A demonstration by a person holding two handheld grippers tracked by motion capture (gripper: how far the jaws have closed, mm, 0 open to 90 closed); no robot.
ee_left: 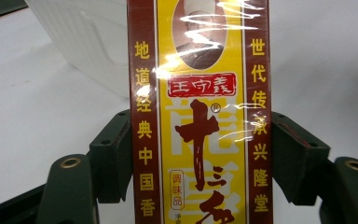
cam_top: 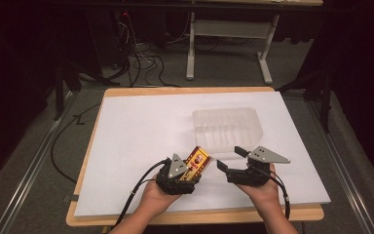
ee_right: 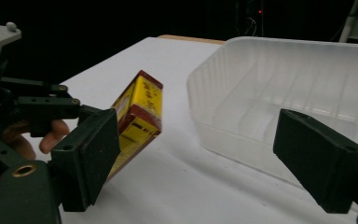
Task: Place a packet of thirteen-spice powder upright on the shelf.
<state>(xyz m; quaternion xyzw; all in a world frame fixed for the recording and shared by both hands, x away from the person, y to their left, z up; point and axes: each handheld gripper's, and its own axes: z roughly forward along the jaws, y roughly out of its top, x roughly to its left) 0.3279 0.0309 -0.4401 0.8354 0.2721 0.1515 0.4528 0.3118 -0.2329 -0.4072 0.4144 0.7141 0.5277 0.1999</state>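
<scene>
Our left gripper [cam_top: 193,171] clamps a yellow-and-red box [ee_left: 199,112] between both jaws, tilted above the white sheet [cam_top: 141,131]. Our right gripper [cam_top: 233,158] gapes wide, empty. Just beyond both sits a clear tray [cam_top: 227,127].

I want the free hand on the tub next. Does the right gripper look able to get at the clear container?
Probably yes: the right gripper is open and the clear container sits just ahead of it, nothing between.
</scene>
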